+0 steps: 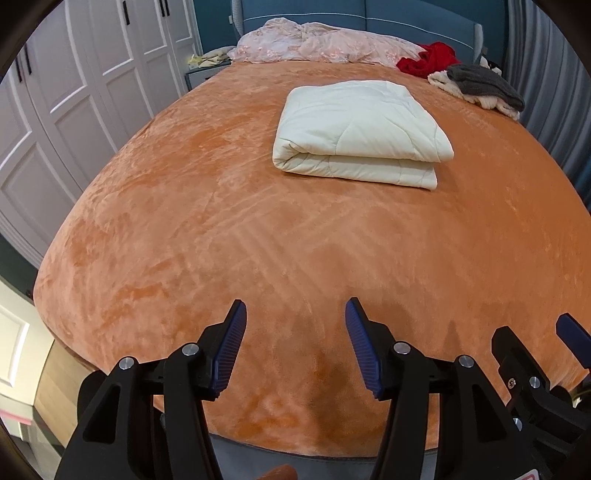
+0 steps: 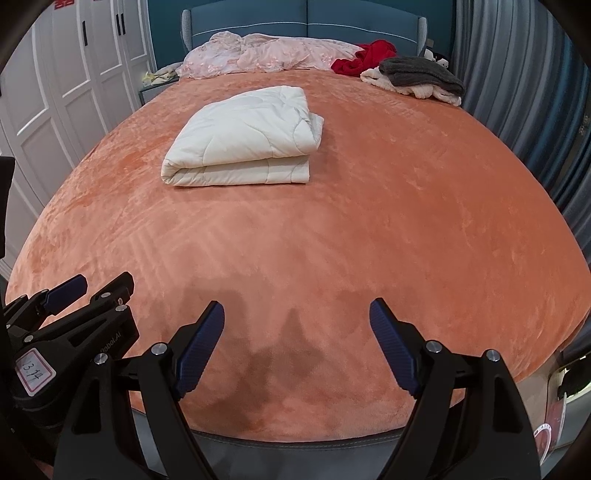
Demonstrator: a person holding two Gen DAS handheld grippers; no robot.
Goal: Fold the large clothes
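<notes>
A cream quilted blanket (image 1: 360,131) lies folded into a thick rectangle on the orange bed cover (image 1: 221,240), toward the far middle; it also shows in the right wrist view (image 2: 245,138). My left gripper (image 1: 295,314) is open and empty, held over the foot of the bed, well short of the blanket. My right gripper (image 2: 297,314) is open and empty too, beside the left one at the bed's near edge. The left gripper shows at the left edge of the right wrist view (image 2: 88,291), and the right gripper at the right edge of the left wrist view (image 1: 535,339).
A pink floral quilt (image 1: 317,44) is bunched at the blue headboard (image 1: 369,14). A red garment (image 1: 428,59) and a grey and cream pile (image 1: 480,86) lie at the far right corner. White wardrobe doors (image 1: 74,92) stand left, grey curtains (image 2: 517,92) right.
</notes>
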